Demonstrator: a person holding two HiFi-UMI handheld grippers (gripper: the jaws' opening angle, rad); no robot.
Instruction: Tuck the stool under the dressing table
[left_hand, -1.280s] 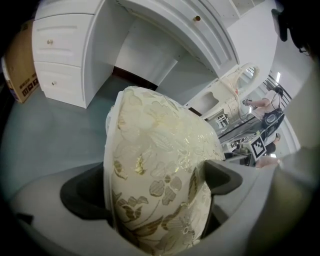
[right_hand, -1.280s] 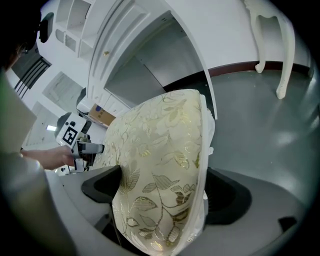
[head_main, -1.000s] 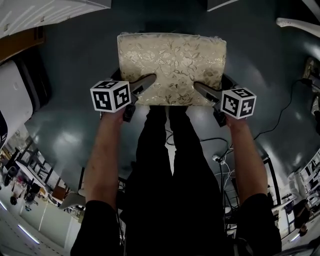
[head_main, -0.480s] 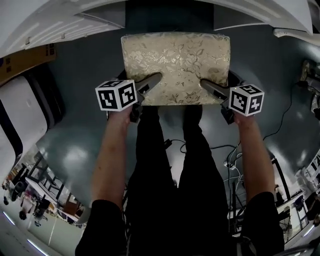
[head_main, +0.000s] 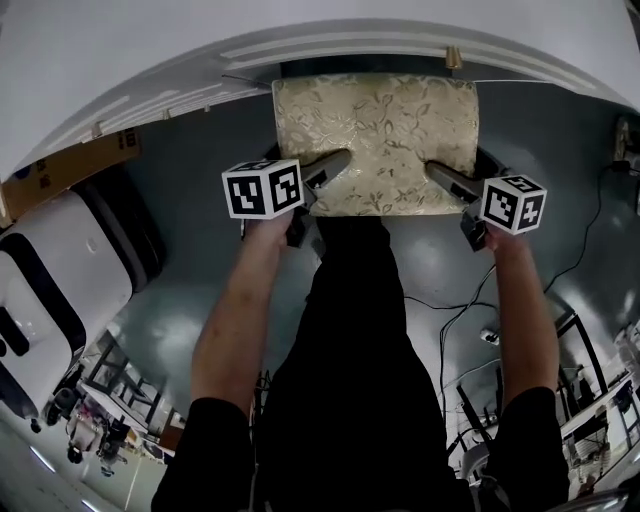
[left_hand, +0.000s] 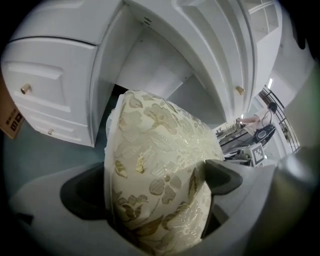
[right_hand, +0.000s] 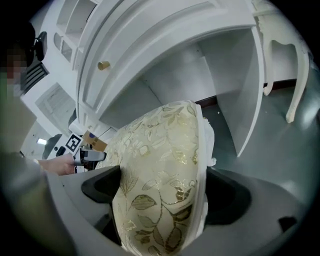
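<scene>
The stool has a cream cushion with a gold floral pattern. It stands on the grey floor with its far edge at the white dressing table, in front of the kneehole. My left gripper is shut on the cushion's near left corner, and my right gripper is shut on its near right corner. In the left gripper view the cushion fills the gap between the jaws. The right gripper view shows the cushion pinched the same way, with the kneehole just beyond.
A white suitcase and a cardboard box stand at the left. Cables trail over the floor at the right. White drawers flank the kneehole, and a curved white leg stands to its right.
Both grippers have carried the stool forward. The dressing table has come much closer, and the stool's far edge now reaches its front.
</scene>
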